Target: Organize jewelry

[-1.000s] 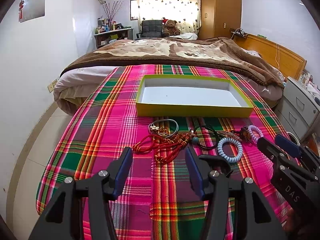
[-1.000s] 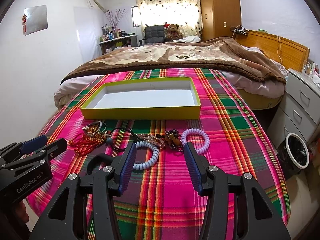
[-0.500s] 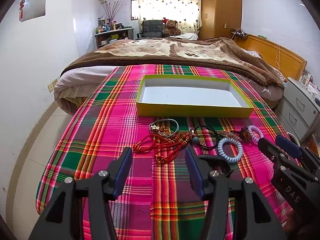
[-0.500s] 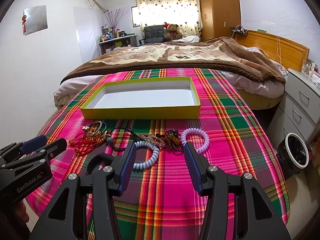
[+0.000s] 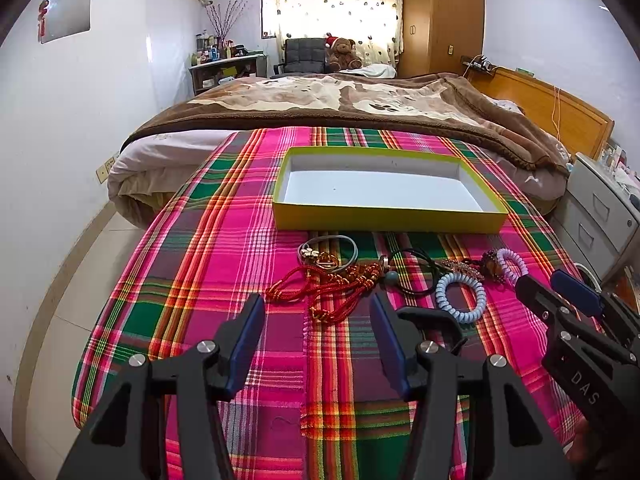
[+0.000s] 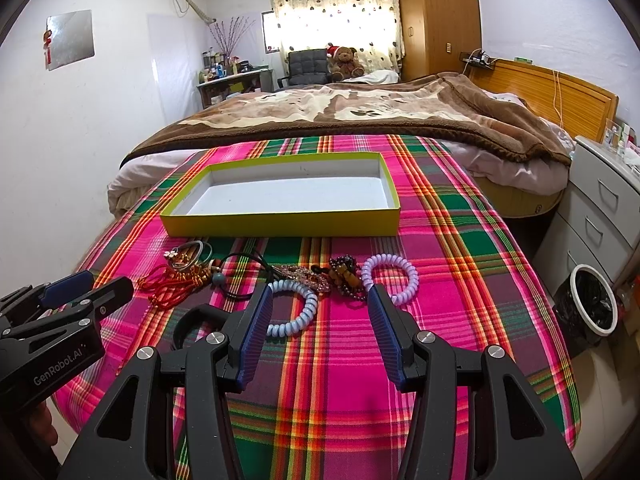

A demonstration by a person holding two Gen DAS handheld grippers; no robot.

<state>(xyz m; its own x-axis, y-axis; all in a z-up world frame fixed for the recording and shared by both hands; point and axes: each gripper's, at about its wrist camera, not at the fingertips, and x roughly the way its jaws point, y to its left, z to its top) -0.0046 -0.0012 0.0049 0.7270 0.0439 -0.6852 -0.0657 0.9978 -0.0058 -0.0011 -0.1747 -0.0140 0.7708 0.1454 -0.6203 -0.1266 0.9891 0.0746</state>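
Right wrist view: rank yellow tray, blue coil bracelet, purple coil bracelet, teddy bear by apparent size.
1. yellow tray
2-3. blue coil bracelet and purple coil bracelet: look alike, and the blue lies nearer
4. teddy bear, smallest, though far away

Bright daylit room, sharp fisheye views

Daylight glares through the curtained window [image 5: 340, 0] at top centre, washing it out; soft shadows fall toward the bottom. Straight lines bow near the edges, and black vignetting fills the corners of both frames.

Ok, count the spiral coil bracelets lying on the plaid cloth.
2. The blue coil bracelet lies just past the right gripper's left finger; the lilac coil bracelet lies by its right fingertip, beside the dark beads. None seems hidden.
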